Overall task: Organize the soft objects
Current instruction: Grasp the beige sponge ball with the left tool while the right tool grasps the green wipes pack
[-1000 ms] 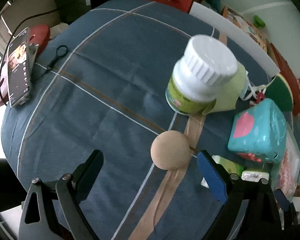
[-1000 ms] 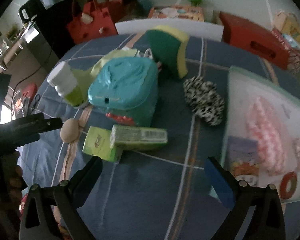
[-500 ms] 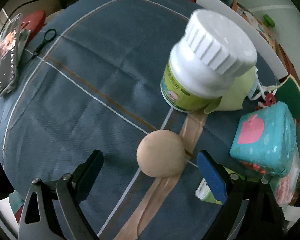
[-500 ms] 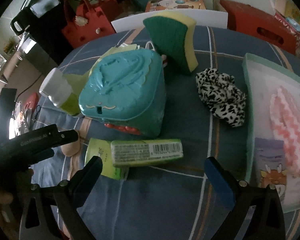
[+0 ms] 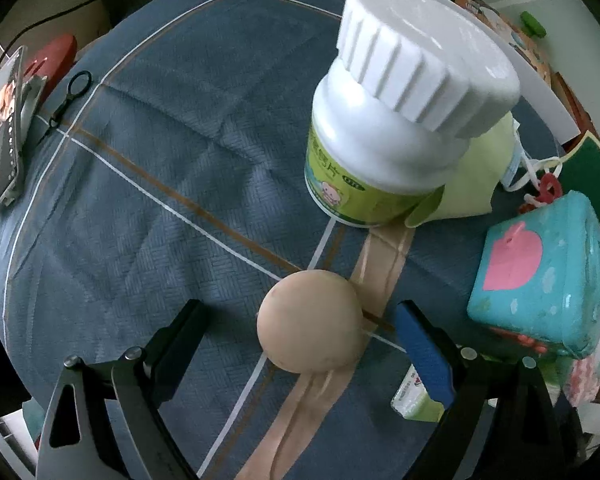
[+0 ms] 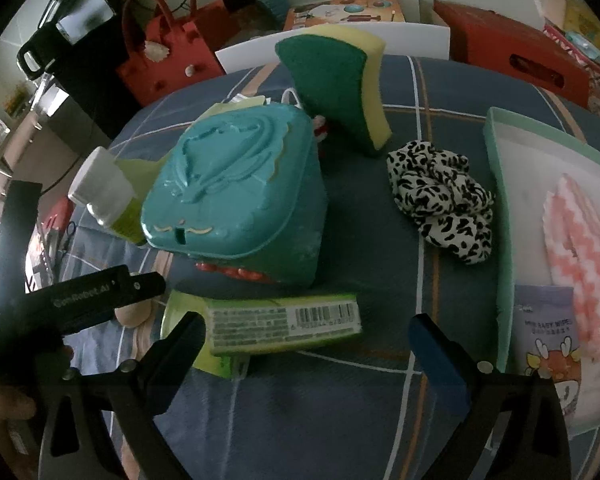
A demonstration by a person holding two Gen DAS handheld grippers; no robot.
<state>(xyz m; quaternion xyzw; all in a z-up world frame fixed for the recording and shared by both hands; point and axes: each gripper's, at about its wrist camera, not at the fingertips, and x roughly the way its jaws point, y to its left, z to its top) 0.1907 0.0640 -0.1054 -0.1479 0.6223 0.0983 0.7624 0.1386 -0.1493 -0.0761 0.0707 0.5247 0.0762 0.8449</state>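
A beige soft ball [image 5: 310,322] lies on the blue checked tablecloth [image 5: 148,184]. My left gripper [image 5: 302,332] is open, its jaws either side of the ball, not touching it. My right gripper [image 6: 306,342] is open and empty, just above a green wipes pack [image 6: 276,322]. A leopard-print scrunchie [image 6: 444,198] and a green-yellow sponge [image 6: 336,84] lie further back. A mint tray [image 6: 500,208] at the right holds a pink zigzag cloth [image 6: 584,252] and a wipes packet [image 6: 548,332].
A white-capped bottle [image 5: 396,120] stands behind the ball, on a light green cloth [image 5: 480,176]. A teal box [image 6: 240,184] sits mid-table, also in the left wrist view [image 5: 540,276]. A phone [image 5: 4,120] lies at the left edge. Red bags stand beyond the table.
My left gripper has moved forward and down until the ball sits between its jaws. My right gripper has moved closer to the green wipes pack and teal box.
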